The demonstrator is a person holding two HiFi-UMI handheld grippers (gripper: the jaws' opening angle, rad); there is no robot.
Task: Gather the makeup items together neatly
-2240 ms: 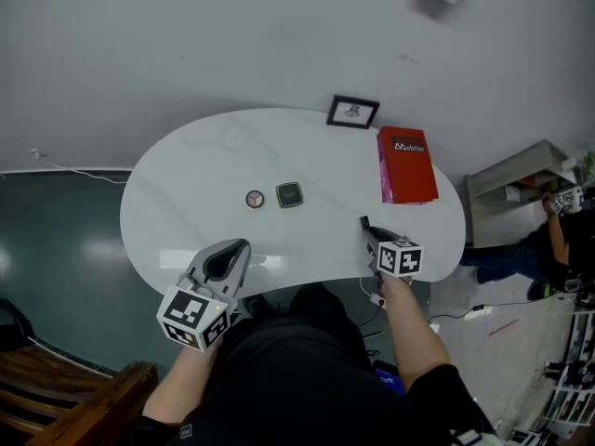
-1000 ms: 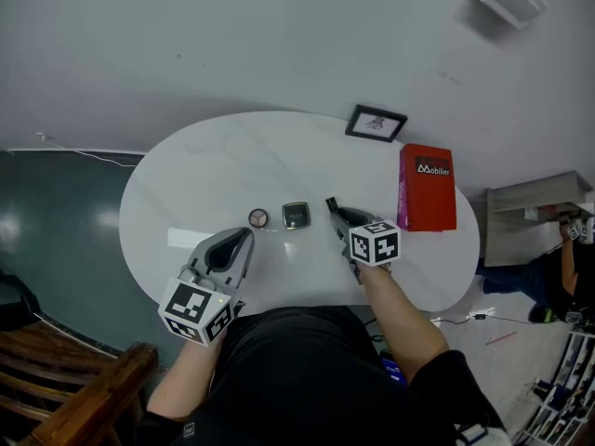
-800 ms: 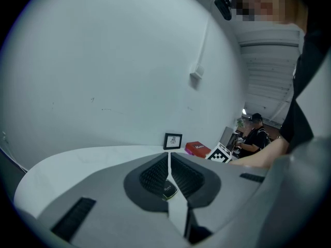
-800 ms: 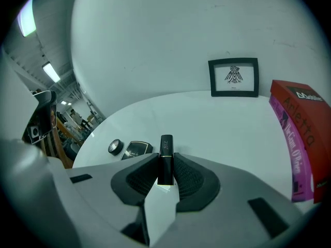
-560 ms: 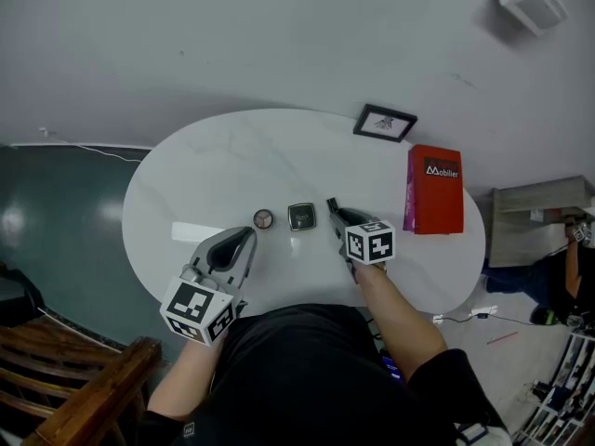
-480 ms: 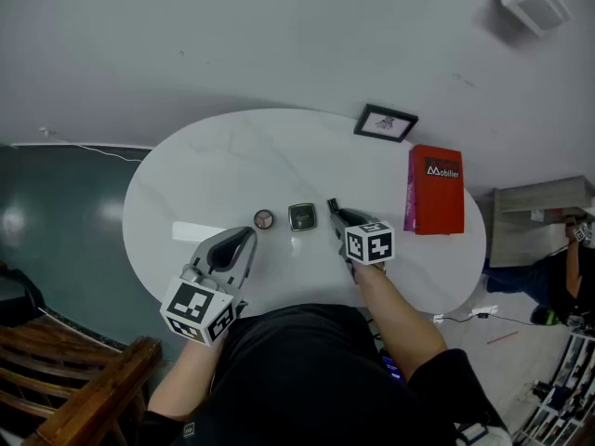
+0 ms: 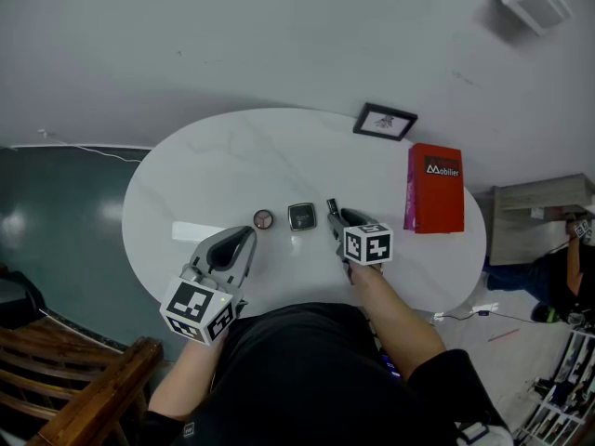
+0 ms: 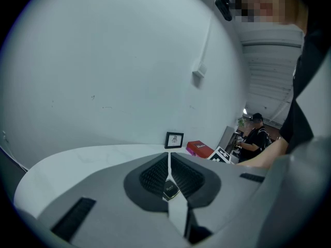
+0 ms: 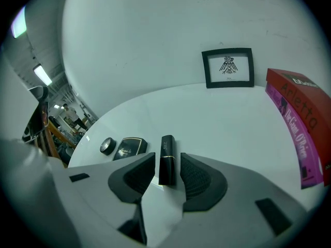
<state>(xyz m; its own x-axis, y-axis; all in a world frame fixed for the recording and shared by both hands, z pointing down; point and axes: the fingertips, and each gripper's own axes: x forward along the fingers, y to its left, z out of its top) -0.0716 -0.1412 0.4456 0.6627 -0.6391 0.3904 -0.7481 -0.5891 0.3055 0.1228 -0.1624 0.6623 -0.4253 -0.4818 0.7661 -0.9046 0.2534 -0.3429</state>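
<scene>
On the white oval table (image 7: 214, 165) a small round pot (image 7: 264, 219) and a square black compact (image 7: 301, 216) lie side by side. A black lipstick (image 7: 331, 209) lies just right of the compact. My right gripper (image 7: 336, 221) stands over the lipstick's near end. In the right gripper view the lipstick (image 9: 166, 159) lies flat between the jaws of the right gripper (image 9: 167, 165); they have just been opening, and a gap shows at each pad. The compact (image 9: 129, 148) and pot (image 9: 107, 145) sit to its left. My left gripper (image 7: 244, 240) hovers at the table's near edge, and in its own view the left gripper (image 8: 169, 156) is shut and empty.
A black picture frame (image 7: 385, 121) leans against the wall at the back right. A red box (image 7: 434, 188) lies along the table's right side, close to the lipstick. A wooden chair (image 7: 74, 388) stands at the lower left. A person (image 7: 569, 277) is at the far right.
My right gripper has brought the lipstick from the table's right front to beside the compact and lowered it. Its jaws have parted from the lipstick. The left gripper has stayed put.
</scene>
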